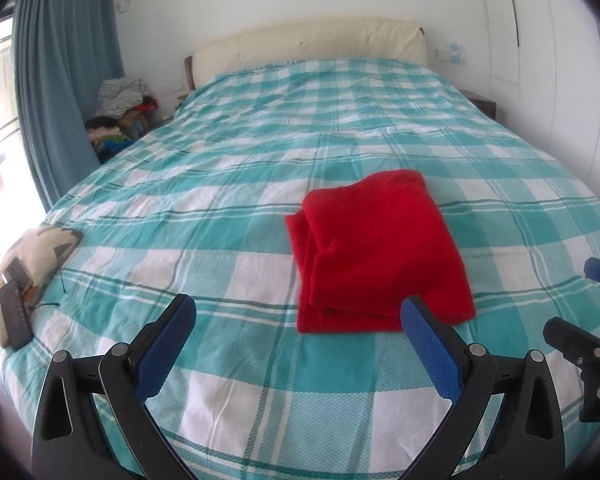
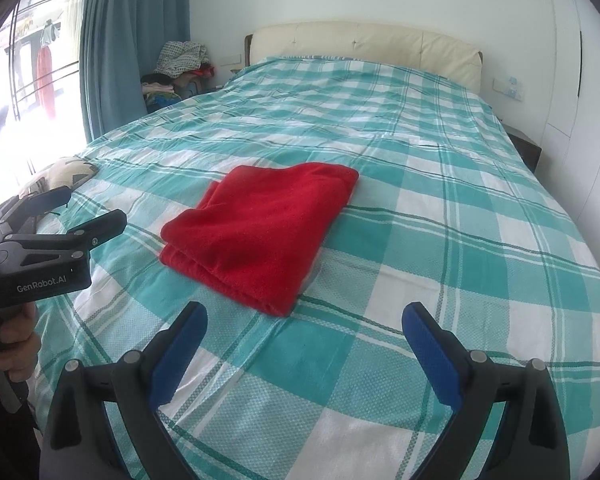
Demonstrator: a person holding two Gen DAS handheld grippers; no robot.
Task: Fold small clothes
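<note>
On my left, the left gripper [image 1: 298,312] has its jaws spread wide with nothing between them, hovering over the checked bed [image 1: 228,152]. A patterned cushion [image 1: 36,248] with a dark phone-like thing on it lies at the bed's left edge. In the middle, the red garment [image 1: 376,248] rests flat on the cover as a tidy folded rectangle, just ahead of both tools and touched by neither. On my right, the right gripper [image 2: 304,320] is equally spread and empty. I judge this fold finished and let go. Next I would need another piece; the clothes pile [image 2: 180,64] beside the curtain [image 2: 132,32] is a likely source.
</note>
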